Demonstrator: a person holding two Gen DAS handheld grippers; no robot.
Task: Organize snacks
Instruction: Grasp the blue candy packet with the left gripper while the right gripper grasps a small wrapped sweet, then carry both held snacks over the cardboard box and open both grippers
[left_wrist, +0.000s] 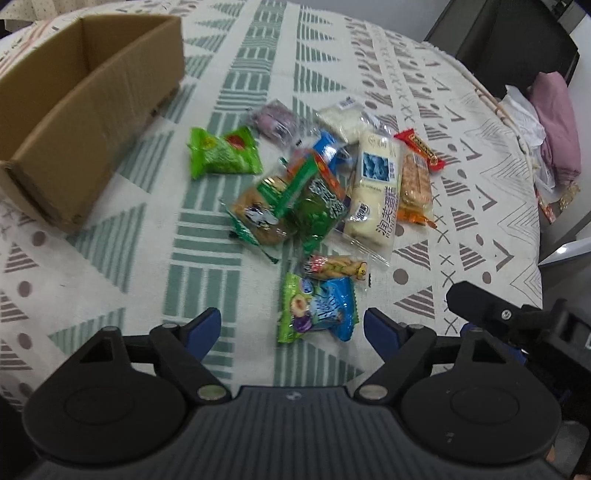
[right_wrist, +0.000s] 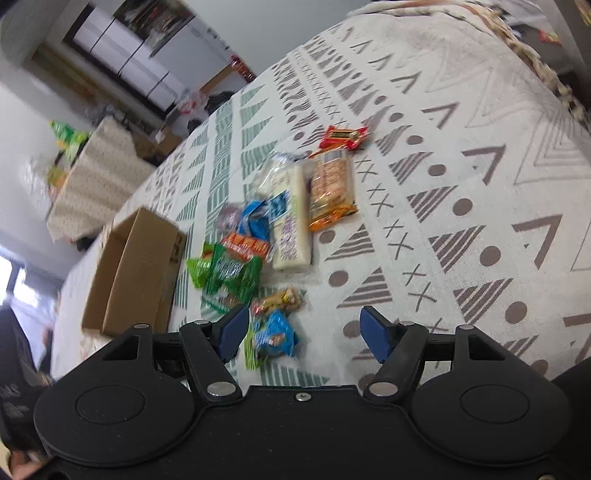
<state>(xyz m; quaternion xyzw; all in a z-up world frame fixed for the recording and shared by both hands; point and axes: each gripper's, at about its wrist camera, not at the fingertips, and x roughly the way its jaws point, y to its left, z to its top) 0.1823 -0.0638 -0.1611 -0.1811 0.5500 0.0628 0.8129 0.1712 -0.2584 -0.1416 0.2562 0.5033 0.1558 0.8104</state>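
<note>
A pile of wrapped snacks lies on the patterned tablecloth (left_wrist: 110, 280). A blue-and-green packet (left_wrist: 317, 312) lies nearest, just ahead of my open, empty left gripper (left_wrist: 291, 325). Behind it are a twisted snack (left_wrist: 334, 266), a long white cake pack (left_wrist: 376, 184), an orange cracker pack (left_wrist: 415, 184), a red bar (left_wrist: 419, 147) and a green pack (left_wrist: 221, 151). An open cardboard box (left_wrist: 74, 110) stands at the left. In the right wrist view my right gripper (right_wrist: 303, 332) is open and empty, with the blue-and-green packet (right_wrist: 273, 338) by its left finger and the box (right_wrist: 129, 273) to the left.
Part of the right gripper's black body (left_wrist: 517, 317) shows at the right of the left wrist view. The table's right edge (left_wrist: 532, 177) drops off beside a pink cloth and plastic bags (left_wrist: 554, 122). Another covered table (right_wrist: 99, 177) and cabinets stand beyond the far edge.
</note>
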